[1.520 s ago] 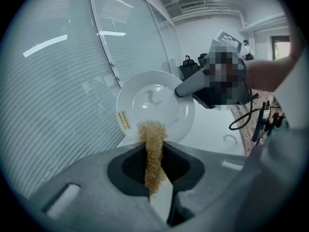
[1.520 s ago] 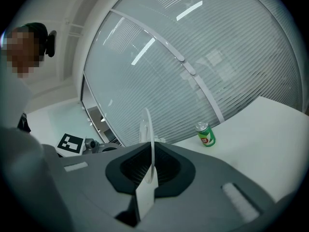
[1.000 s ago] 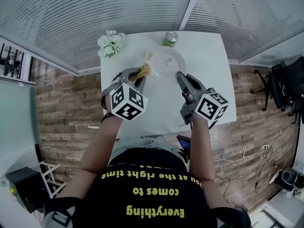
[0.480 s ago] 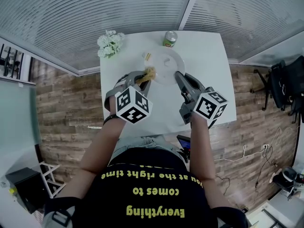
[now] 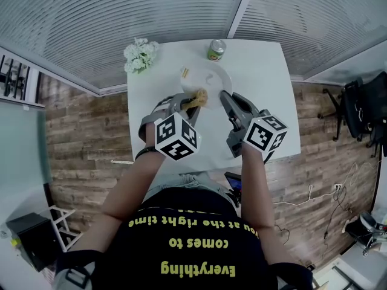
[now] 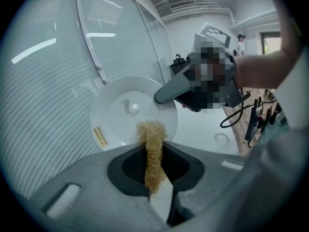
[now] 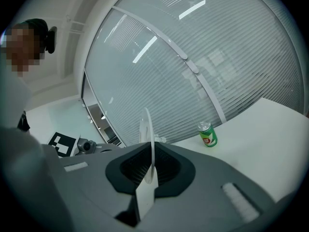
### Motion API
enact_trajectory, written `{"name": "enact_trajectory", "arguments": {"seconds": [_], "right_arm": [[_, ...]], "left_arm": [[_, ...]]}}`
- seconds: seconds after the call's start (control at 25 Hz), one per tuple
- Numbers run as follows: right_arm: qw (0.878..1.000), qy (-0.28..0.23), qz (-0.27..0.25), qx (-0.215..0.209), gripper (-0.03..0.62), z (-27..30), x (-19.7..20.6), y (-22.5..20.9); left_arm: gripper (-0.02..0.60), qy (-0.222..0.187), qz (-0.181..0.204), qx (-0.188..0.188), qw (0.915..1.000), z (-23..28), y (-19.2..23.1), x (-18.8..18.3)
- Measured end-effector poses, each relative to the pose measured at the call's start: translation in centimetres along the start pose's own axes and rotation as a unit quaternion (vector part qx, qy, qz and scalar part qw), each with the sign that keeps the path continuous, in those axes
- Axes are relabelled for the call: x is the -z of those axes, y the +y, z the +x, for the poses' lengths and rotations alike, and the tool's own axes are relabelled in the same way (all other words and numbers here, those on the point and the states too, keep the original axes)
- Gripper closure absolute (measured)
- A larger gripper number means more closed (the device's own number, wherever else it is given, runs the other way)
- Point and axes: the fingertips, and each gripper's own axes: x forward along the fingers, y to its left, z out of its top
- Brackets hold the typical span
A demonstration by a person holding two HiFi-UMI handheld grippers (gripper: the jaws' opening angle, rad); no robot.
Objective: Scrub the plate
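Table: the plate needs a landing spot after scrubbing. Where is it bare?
Bare: the right side of the table, beyond the can and right tool; also the near strip between the arms. Crowded: the middle, around the plate, and the far corner with flowers.

One plate (image 5: 213, 77), one loofah scrubber (image 5: 199, 96), one can (image 5: 216, 49), one flower bunch (image 5: 140, 54).

Head view: the near rim of the plate (image 5: 214, 76) is hidden behind the left gripper (image 5: 191, 99) and right gripper (image 5: 222, 95). Right gripper view: the plate stands edge-on in the jaws, its face unseen; print on the can (image 7: 208, 133) beyond is too small to read. Left gripper view: the scrubber (image 6: 152, 144) has its lower end buried between the jaws.
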Motion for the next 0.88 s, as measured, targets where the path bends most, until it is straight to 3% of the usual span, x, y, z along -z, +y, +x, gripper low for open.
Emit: {"name": "enact_trajectory", "arguments": {"seconds": [0.48,0.88], "right_arm": [[1.000,0.002,-0.001,0.000,0.580,0.1,0.0,0.0],[1.000,-0.006,0.007,0.001,0.580,-0.1,-0.1,-0.1]], "left_arm": [[0.518,-0.023,0.021,0.027,0.9992,0.3,-2.6,-2.7],[0.520,-0.023,0.029,0.032,0.9988,0.2,-3.1,-2.6]]}}
